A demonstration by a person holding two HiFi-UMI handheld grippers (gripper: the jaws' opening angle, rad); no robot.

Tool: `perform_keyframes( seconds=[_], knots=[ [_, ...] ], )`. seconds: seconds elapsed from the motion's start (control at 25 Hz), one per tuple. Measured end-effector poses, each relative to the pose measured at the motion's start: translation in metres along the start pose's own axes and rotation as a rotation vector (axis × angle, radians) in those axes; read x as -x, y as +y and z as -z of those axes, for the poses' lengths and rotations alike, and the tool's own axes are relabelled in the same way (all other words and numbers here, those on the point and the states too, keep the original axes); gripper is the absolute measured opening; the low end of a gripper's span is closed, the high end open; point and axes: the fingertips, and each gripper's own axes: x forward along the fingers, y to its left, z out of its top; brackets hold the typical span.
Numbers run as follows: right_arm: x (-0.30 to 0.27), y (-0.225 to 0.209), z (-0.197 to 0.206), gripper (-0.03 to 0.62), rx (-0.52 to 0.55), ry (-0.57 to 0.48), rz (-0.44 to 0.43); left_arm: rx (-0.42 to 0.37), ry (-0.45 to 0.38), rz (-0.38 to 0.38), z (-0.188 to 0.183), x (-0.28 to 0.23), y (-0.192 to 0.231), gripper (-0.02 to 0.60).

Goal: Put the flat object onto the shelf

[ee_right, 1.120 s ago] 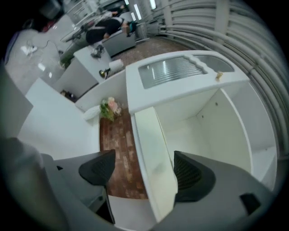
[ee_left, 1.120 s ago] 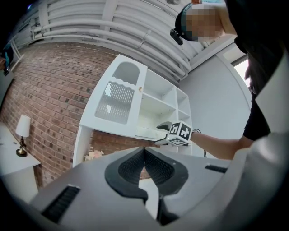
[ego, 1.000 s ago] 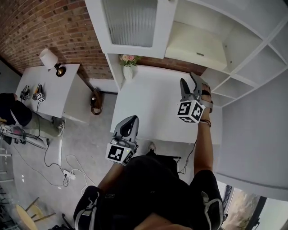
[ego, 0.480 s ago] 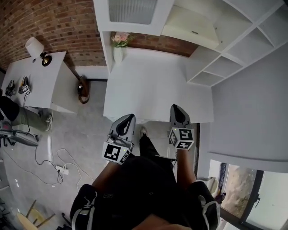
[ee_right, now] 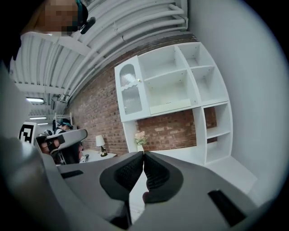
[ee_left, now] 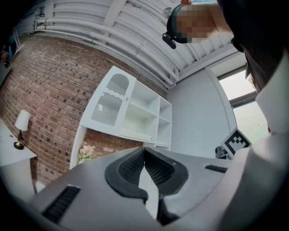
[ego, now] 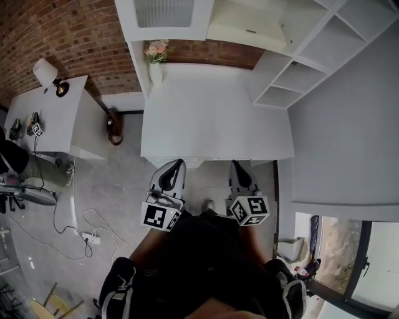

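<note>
The flat object [ego: 248, 26], a pale cream slab, lies in a compartment of the white shelf unit [ego: 293, 59] at the top of the head view; it also shows in the right gripper view [ee_right: 169, 107]. Both grippers are held close to my body, short of the white table's [ego: 212, 124] near edge and far from the shelf. My left gripper [ego: 176, 164] is shut with nothing in it, its pads meeting [ee_left: 144, 150]. My right gripper [ego: 236, 164] is also shut and empty [ee_right: 143, 154].
A vase of pink flowers [ego: 155, 57] stands at the table's far left corner, under a cabinet with a ribbed glass door [ego: 163, 12]. To the left is a side table [ego: 50, 118] with a lamp [ego: 47, 73]; cables [ego: 75, 224] lie on the grey floor.
My right gripper has pulled back from near the shelf to beside my body and closed its jaws. The left gripper has hardly moved. The head view has drawn back from the table.
</note>
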Motion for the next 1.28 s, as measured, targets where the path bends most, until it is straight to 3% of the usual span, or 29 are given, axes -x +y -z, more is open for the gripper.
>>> perform_keyframes(
  seconds=[0.8,1.28],
  knots=[
    [0.067,-0.029,-0.001,0.028,0.080,-0.053,-0.067,-0.025,0.004,-0.052,0.009,-0.003,-0.091,0.011],
    [0.072,-0.029,-0.003,0.026,0.089,-0.058,-0.105,-0.032,0.005,-0.070,0.009,-0.001,-0.102,0.011]
  ],
)
